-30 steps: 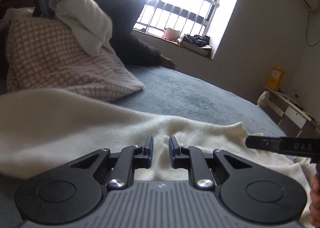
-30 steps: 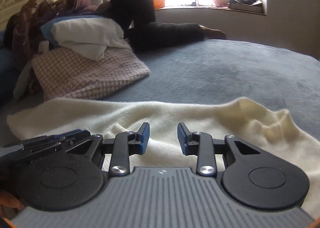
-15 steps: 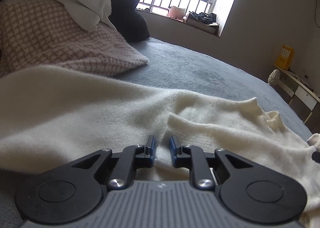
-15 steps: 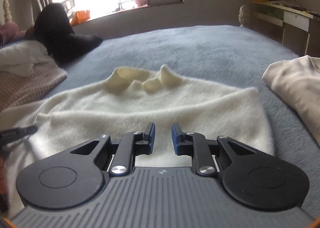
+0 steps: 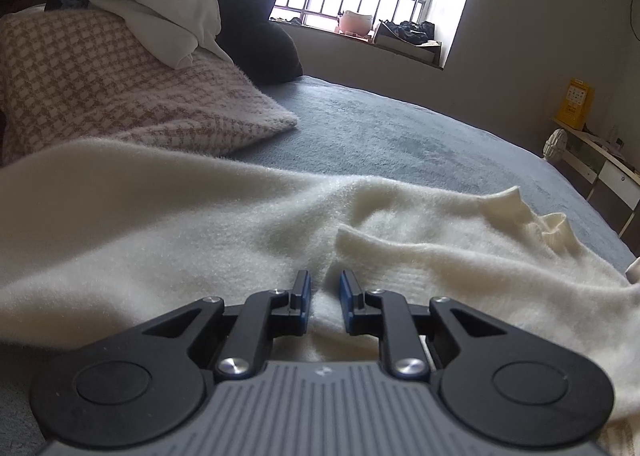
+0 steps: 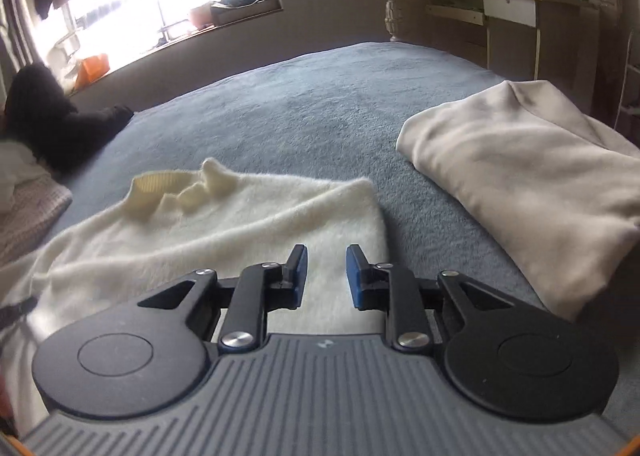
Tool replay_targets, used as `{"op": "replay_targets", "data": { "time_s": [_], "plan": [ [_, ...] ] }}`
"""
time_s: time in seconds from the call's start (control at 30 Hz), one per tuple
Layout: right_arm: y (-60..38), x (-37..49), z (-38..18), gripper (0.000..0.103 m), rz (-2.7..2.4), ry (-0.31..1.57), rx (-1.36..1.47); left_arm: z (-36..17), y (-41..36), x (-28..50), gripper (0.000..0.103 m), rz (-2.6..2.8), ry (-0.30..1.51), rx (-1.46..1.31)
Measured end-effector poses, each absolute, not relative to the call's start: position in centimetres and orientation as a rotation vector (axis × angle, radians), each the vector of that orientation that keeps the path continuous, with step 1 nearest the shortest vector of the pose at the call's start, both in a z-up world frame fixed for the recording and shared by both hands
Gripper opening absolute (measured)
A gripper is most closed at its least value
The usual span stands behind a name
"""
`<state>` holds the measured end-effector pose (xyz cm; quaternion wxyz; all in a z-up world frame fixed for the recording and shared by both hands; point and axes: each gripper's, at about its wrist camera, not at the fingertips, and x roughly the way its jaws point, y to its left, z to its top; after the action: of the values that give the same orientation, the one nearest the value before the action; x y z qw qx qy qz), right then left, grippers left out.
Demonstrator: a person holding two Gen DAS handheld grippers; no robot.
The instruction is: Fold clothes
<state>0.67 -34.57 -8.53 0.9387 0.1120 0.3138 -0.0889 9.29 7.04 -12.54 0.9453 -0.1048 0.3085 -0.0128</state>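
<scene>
A cream fuzzy sweater (image 5: 168, 216) lies spread on the grey-blue bed (image 5: 400, 136), its ribbed collar (image 5: 532, 212) at the far right. It also shows in the right wrist view (image 6: 224, 232), collar (image 6: 160, 188) to the left. My left gripper (image 5: 325, 292) is low over the sweater's middle, jaws slightly apart, holding nothing. My right gripper (image 6: 326, 268) hovers over the sweater's right edge, jaws apart and empty.
A pink houndstooth garment (image 5: 120, 96) with a white one (image 5: 152, 16) on top sits at the left. A black garment (image 5: 256, 24) lies by the window. A folded beige garment (image 6: 528, 176) lies on the bed (image 6: 320, 104) to the right. A desk (image 6: 512, 4) stands beyond the bed.
My right gripper has swung rightwards from the sweater's middle to its right edge, bringing the beige garment into view. My left gripper has shifted slightly forward over the sweater.
</scene>
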Motion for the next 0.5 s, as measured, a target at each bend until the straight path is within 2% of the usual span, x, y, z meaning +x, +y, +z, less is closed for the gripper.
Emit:
{"op": "replay_targets", "data": {
  "time_s": [0.07,0.17,0.27,0.33,0.43,0.5],
  "plan": [
    [-34.4,-0.3,-10.1,0.019,-0.197,0.678,0.203,-12.4,6.8,9.4,0.018,-0.023,0.638,-0.198],
    [-34.9,-1.3,-10.5,0.023,-0.23,0.687,0.235,-11.7,6.7,9.7,0.019,-0.03,0.662,-0.172],
    [-34.4,-3.1,-7.7,0.023,-0.205,0.596,0.248,-10.8,7.0,9.2,0.028,-0.026,0.671,-0.198],
    [-33.1,-3.7,-6.3,0.023,-0.141,0.546,0.218,-10.0,7.3,8.4,0.03,-0.02,0.672,-0.233],
    [-31.6,-2.9,-7.1,0.023,-0.059,0.528,0.208,-8.7,8.1,6.3,0.033,-0.028,0.665,-0.272],
    [-30.8,-1.5,-9.3,0.023,-0.051,0.596,0.203,-7.8,9.0,4.5,0.041,-0.034,0.657,-0.29]
  ]
}}
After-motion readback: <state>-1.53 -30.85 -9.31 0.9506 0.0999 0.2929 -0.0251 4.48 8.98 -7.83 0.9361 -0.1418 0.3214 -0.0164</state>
